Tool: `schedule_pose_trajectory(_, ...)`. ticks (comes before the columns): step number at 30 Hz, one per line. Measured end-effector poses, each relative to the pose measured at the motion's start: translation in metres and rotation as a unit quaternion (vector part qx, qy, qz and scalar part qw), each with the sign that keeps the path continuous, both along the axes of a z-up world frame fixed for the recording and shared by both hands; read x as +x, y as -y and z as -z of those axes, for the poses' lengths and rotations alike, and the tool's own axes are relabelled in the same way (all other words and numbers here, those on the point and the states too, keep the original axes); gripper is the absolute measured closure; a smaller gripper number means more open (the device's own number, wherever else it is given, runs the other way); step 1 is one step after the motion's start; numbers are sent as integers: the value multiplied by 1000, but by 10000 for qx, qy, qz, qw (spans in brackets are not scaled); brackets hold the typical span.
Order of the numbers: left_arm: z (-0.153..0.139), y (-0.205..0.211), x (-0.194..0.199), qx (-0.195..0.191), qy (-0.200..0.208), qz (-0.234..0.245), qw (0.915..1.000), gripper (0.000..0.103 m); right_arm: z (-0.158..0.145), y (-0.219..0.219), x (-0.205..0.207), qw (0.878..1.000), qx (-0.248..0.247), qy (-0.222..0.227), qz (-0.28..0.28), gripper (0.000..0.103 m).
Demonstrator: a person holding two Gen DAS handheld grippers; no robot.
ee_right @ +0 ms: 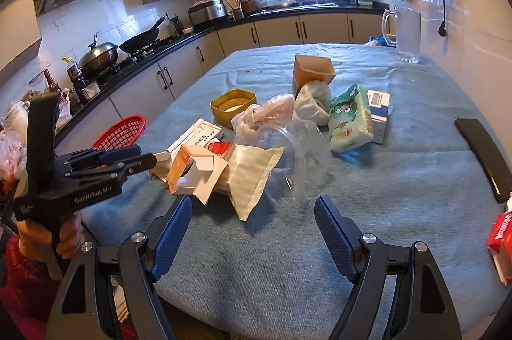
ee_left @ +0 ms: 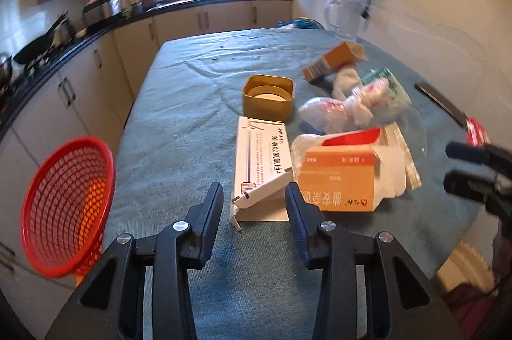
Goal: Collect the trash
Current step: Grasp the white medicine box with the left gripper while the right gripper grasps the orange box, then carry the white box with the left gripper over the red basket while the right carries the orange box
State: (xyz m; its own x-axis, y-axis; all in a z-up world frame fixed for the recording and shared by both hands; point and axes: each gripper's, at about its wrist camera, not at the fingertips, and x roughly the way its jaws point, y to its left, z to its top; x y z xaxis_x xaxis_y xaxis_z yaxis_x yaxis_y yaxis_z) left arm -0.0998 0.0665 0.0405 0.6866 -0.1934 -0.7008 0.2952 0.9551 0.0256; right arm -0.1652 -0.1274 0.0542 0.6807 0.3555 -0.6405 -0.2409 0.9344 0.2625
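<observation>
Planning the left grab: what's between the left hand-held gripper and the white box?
Only bare blue tablecloth; the left hand-held gripper sits just short of the white box, per the left wrist view.

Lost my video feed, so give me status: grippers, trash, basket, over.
Left gripper open, empty, facing white carton. Right gripper open, empty. Trash pile on blue tablecloth. Red mesh basket beside table, unobstructed.

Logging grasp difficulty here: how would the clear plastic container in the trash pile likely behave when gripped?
The clear plastic container looks thin-walled and see-through, so it would probably be light and buckle under the jaws. It lies on its side with a rounded body, so a push may roll it.
</observation>
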Motion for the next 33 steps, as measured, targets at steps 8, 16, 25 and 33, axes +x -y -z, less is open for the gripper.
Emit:
schedule_pose_trajectory(8, 14, 16, 17, 559, -77, 462, 9973, 68, 6, 2, 5, 9998, 131, -127, -72, 20)
schedule_pose_trajectory(16, 21, 21, 22, 658, 31, 506, 9965, 96, 7, 1, 5, 9994, 238, -188, -138, 20)
schedule_pose_trajectory(25, 7, 8, 23, 185, 292, 90, 9994, 97, 6, -18, 1, 9943, 530, -291, -874, 50)
schedule_pose_trajectory(33, -7, -6, 20, -76, 394, -50, 9992, 97, 21, -36, 17, 9894, 676, -743, -1049, 66)
